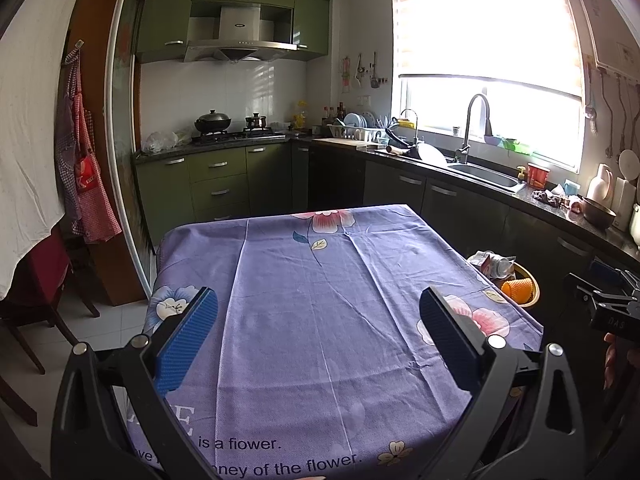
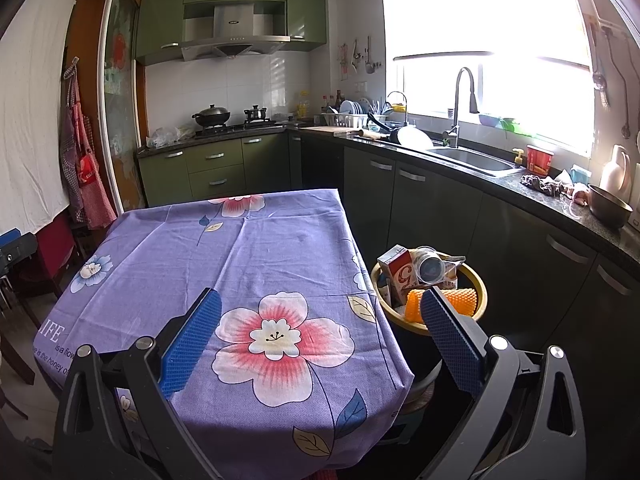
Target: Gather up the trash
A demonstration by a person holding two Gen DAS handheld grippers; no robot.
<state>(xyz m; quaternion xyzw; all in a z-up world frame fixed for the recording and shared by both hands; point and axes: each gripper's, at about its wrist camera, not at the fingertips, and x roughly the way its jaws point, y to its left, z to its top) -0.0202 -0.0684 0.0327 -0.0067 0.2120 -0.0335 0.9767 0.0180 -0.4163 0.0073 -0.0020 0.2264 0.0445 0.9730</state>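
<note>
Both the left gripper (image 1: 318, 336) and the right gripper (image 2: 320, 340) hover released and empty above the bare worktop (image 2: 248, 256), since the trash (image 2: 424, 276) already sits in the yellow basin (image 2: 480, 296) just beside it.

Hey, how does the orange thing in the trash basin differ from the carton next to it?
The orange spiky cup lies on its side, while the carton stands roughly upright, slightly tilted. The orange spiky cup is round, one colour and bumpy all over; the carton is boxy with flat printed faces in red and white. Both sit inside the yellow basin beside the table.
</note>
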